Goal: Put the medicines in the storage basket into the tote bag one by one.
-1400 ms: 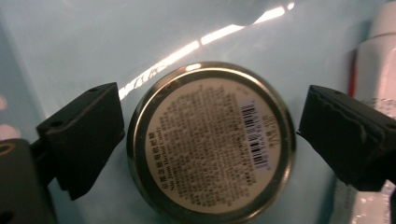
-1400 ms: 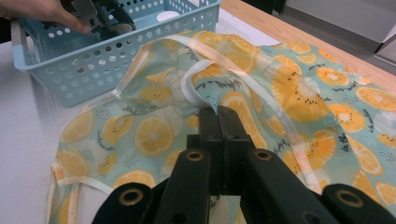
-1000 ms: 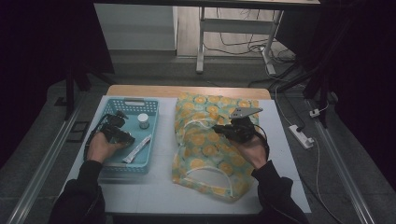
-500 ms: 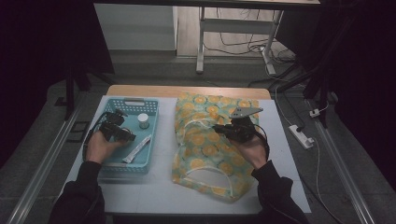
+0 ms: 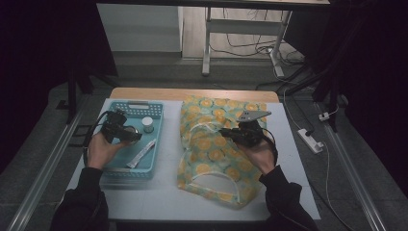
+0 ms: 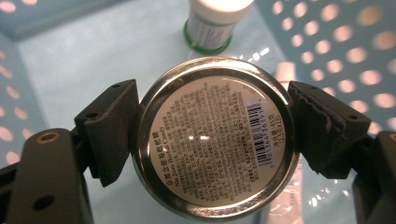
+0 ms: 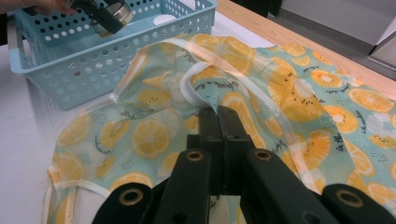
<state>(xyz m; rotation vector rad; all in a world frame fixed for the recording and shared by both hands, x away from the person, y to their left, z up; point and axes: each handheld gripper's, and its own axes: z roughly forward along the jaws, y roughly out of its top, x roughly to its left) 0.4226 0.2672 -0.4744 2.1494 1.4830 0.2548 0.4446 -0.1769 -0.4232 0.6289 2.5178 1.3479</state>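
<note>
**Tin rises from the basket**

Lifted since the earlier frame, the left gripper (image 5: 126, 133) now carries the round tin (image 6: 214, 138) above the blue basket (image 5: 146, 166), jaws clamped on its rim. Right of the basket lies the orange-print bag (image 5: 211, 144), where the right gripper (image 7: 218, 116) pinches the white strap (image 7: 198, 100), jaws together. Keep the tin level; clear the basket wall and the small bottle (image 6: 215, 23) beyond it.

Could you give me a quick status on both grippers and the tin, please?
Left gripper shut on round tin, above blue basket. Right gripper shut, pinching bag. Small bottle close beyond tin.
</note>
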